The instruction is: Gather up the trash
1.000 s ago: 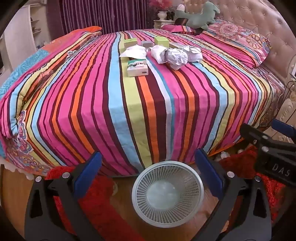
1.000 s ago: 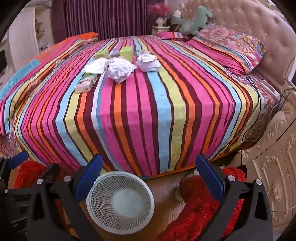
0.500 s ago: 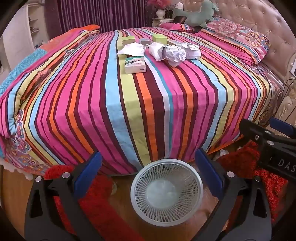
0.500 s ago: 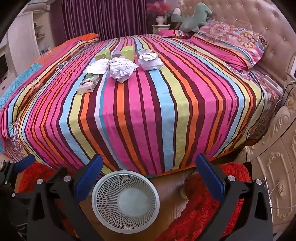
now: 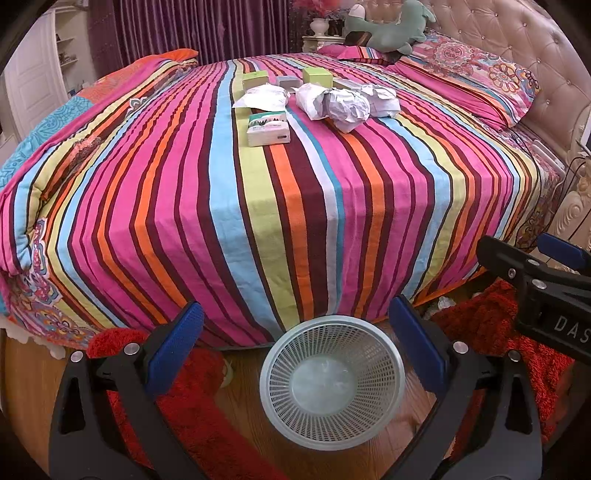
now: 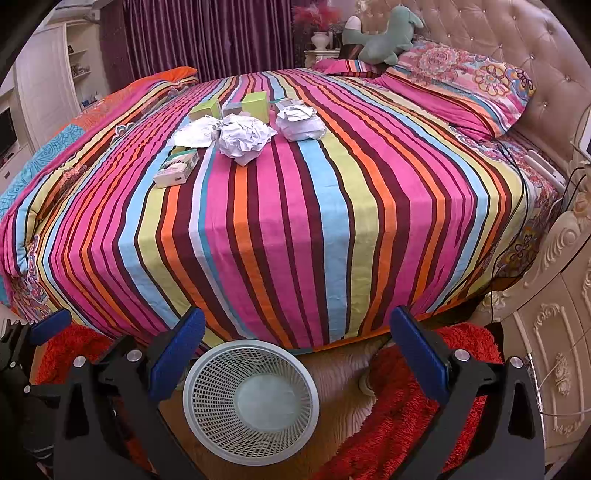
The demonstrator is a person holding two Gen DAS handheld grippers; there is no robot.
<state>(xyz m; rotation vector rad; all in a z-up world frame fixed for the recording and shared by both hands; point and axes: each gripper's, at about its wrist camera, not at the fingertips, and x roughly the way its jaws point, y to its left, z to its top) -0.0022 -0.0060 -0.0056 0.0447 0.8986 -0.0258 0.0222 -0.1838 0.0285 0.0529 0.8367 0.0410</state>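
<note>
While the trash sits heaped far up the striped bed, nothing is in my grasp. The crumpled paper balls lie touching one another, a flat white sheet to their left, a small carton just nearer, and green boxes behind. I judge they were dumped together, so one trip can clear several. Near me on the wooden floor stands the white mesh basket, empty, tucked against the bed's foot for easy dropping. My left gripper hangs spread wide above it; my right gripper is likewise released, holding nothing. Red rugs flank the basket. Only the long stretch of blanket separates me from the pile; a plush toy and pillows sit beyond, out of the way.
</note>
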